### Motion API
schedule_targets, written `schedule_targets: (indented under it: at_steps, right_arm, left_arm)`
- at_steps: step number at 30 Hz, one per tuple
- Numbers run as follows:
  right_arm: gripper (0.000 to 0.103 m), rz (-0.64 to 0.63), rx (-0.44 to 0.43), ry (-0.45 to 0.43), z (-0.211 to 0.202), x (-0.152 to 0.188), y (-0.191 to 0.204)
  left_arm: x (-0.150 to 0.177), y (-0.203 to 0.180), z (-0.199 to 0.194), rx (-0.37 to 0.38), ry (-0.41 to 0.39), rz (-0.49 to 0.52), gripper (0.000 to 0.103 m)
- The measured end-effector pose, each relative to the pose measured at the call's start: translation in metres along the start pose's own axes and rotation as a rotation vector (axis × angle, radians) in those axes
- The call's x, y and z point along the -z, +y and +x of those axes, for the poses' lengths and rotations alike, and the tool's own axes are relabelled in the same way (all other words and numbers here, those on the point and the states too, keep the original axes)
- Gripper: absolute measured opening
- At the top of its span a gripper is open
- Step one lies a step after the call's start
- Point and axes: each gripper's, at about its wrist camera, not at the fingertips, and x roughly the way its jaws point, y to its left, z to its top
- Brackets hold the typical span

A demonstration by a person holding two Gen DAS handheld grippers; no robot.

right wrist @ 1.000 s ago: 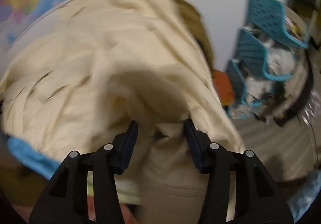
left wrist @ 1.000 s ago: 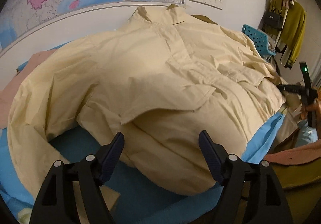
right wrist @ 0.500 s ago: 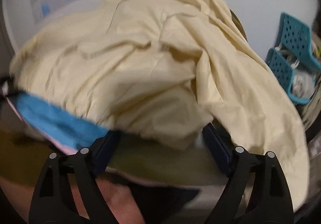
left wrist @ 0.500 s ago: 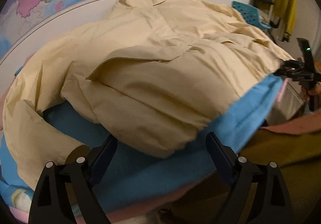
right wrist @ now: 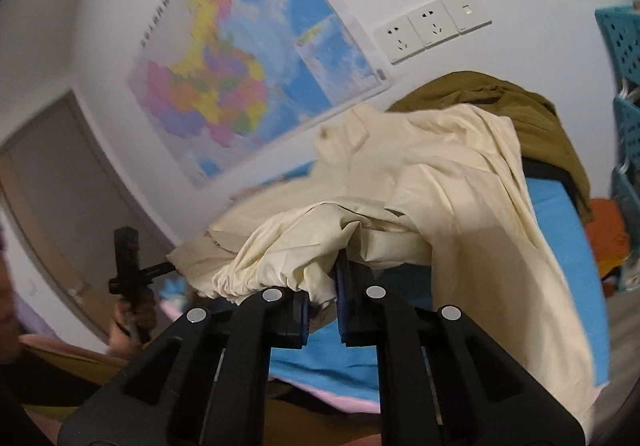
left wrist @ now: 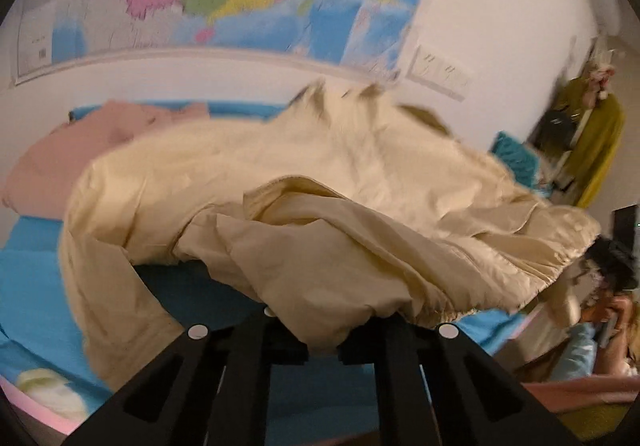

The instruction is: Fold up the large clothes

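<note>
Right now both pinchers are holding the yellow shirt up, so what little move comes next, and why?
Probably carry the pinched hem forward and lay it toward the collar. The left gripper and right gripper have just closed on the bottom edge of the cream shirt, one at each end, and that edge hangs lifted off the blue sheet while the top still rests there.

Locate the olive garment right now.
In the right wrist view the olive garment lies heaped at upper right, against the wall under the sockets, just behind the cream shirt and left of the teal baskets.
</note>
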Motion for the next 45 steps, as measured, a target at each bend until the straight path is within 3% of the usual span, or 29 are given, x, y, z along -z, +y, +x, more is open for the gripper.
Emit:
schedule_targets:
  at_steps: [1, 3, 4, 7, 9, 10, 11, 12, 15, 17, 19, 22, 26, 28, 32, 37, 39, 40, 41, 42, 43, 45]
  right_arm:
    - [0.01, -0.006, 0.015, 0.023, -0.001, 0.005, -0.001]
    - [0.013, -0.07, 0.183, 0.158, 0.013, 0.022, -0.007]
    - [0.017, -0.076, 0.208, 0.215, 0.021, 0.03, -0.009]
    - [0.045, -0.107, 0.341, 0.411, 0.046, 0.059, -0.024]
    - [0.051, -0.166, 0.374, 0.472, 0.046, 0.061, -0.017]
    - [0.06, -0.207, 0.371, 0.481, 0.041, 0.056, -0.009]
    - [0.069, -0.245, 0.371, 0.48, 0.033, 0.051, 0.0]
    - [0.072, -0.285, 0.38, 0.473, 0.025, 0.045, 0.008]
    - [0.082, -0.399, 0.374, 0.424, -0.01, 0.021, 0.03]
    - [0.086, -0.39, 0.334, 0.321, -0.023, -0.002, 0.034]
    - [0.086, -0.346, 0.275, 0.217, -0.014, -0.029, 0.029]
    - [0.086, -0.36, 0.335, 0.179, 0.035, -0.049, 0.021]
    - [0.082, -0.425, 0.417, 0.226, 0.144, -0.072, 0.007]
    - [0.081, -0.458, 0.432, 0.26, 0.187, -0.082, 0.003]
    - [0.081, -0.594, 0.51, 0.345, 0.264, -0.09, -0.005]
    - [0.079, -0.643, 0.517, 0.443, 0.313, -0.089, -0.018]
    - [0.067, -0.655, 0.534, 0.469, 0.322, -0.089, -0.024]
    - [0.046, -0.653, 0.544, 0.483, 0.324, -0.089, -0.027]
    - [0.019, -0.646, 0.556, 0.493, 0.325, -0.09, -0.031]
    - [0.008, -0.638, 0.557, 0.507, 0.325, -0.092, -0.034]
    - [0.003, -0.639, 0.559, 0.507, 0.324, -0.093, -0.035]
    - [0.001, -0.639, 0.549, 0.495, 0.319, -0.097, -0.032]
  left_arm:
    - [0.001, -0.001, -0.007, 0.003, 0.002, 0.014, 0.007]
    - [0.013, -0.008, -0.009, 0.016, 0.06, 0.09, 0.009]
    - [0.022, -0.011, -0.003, -0.01, 0.103, 0.128, 0.01]
    - [0.042, -0.02, 0.018, -0.056, 0.217, 0.229, 0.019]
    - [0.042, -0.021, 0.014, -0.07, 0.208, 0.267, 0.029]
    - [0.038, -0.02, 0.005, -0.048, 0.173, 0.272, 0.034]
    - [0.03, -0.018, -0.011, -0.001, 0.112, 0.276, 0.047]
    - [0.023, -0.017, -0.026, 0.024, 0.052, 0.288, 0.053]
    - [0.005, -0.014, -0.049, 0.036, -0.087, 0.308, 0.067]
    - [-0.01, -0.011, -0.047, 0.069, -0.112, 0.276, 0.068]
    - [-0.03, -0.011, -0.029, 0.028, -0.119, 0.29, 0.07]
    - [-0.059, -0.004, 0.011, -0.057, -0.08, 0.341, 0.072]
    - [-0.1, 0.0, 0.086, -0.076, 0.007, 0.341, 0.072]
    - [-0.118, -0.004, 0.122, -0.112, 0.02, 0.361, 0.072]
    - [-0.153, -0.009, 0.195, -0.101, 0.085, 0.325, 0.072]
    - [-0.179, -0.02, 0.266, -0.153, 0.154, 0.352, 0.072]
    - [-0.186, -0.021, 0.293, -0.162, 0.181, 0.367, 0.072]
    - [-0.19, -0.019, 0.304, -0.174, 0.189, 0.357, 0.07]
    - [-0.193, -0.017, 0.311, -0.169, 0.195, 0.338, 0.053]
    - [-0.195, -0.014, 0.318, -0.147, 0.209, 0.321, 0.031]
    - [-0.198, -0.012, 0.325, -0.13, 0.224, 0.309, 0.019]
    - [-0.201, -0.009, 0.33, -0.121, 0.227, 0.282, 0.008]
